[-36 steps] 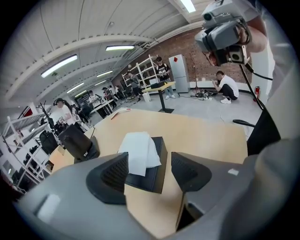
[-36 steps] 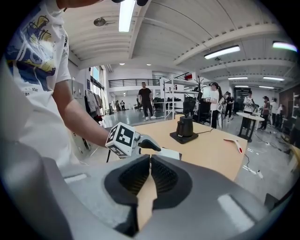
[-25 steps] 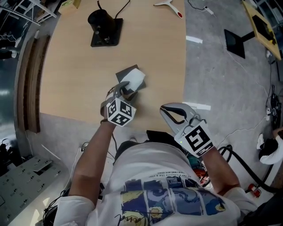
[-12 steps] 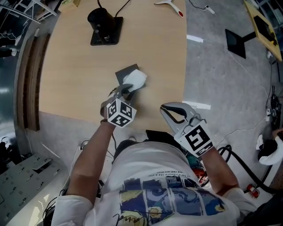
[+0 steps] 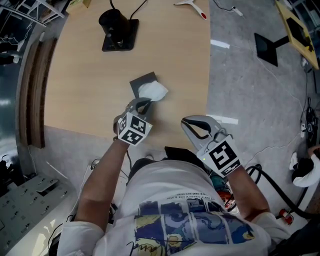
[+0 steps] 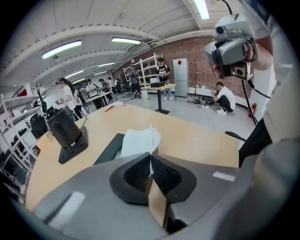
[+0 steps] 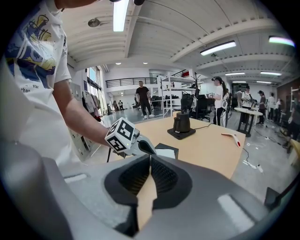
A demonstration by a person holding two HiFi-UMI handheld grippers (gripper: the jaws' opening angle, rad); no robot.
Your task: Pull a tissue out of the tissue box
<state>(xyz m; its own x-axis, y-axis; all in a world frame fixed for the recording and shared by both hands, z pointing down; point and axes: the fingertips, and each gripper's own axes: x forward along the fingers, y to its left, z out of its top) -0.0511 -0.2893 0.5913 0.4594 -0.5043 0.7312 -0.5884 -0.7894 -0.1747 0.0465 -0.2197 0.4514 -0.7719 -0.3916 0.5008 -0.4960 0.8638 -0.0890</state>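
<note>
tissue point(image 5: 154, 90) sticks up white and crumpled from the dark, flat box point(image 5: 140, 80). the box lies on the table point(image 5: 85, 90), near the front edge in the head view. your left gripper point(image 5: 142, 104) reaches in over that edge and points down at the box from the near side, with its tips at the tissue's near corner. in the left gripper view the jaws are pressed together. a thin white strip of tissue runs down between the ribbed pads point(image 6: 163, 173), so you have it pinched by its edge. the rest of the tissue spreads just past the tips, and the box lies flat on the wood under it.

your right gripper point(image 5: 187, 125) hangs at the table's front right corner, well apart from the box. its own view shows the jaws closed on each other with nothing caught between them. beyond them you can see the left gripper's marker cube point(image 7: 120, 136) and the box.

farther back on the table a black stand point(image 5: 117, 31) sits on a square base, with a cable point(image 5: 141, 9) running off the far edge. a white tool point(image 5: 191, 4) with a red tip lies near the far right corner. people point(image 7: 143, 98) stand and sit in the background of both gripper views.
</note>
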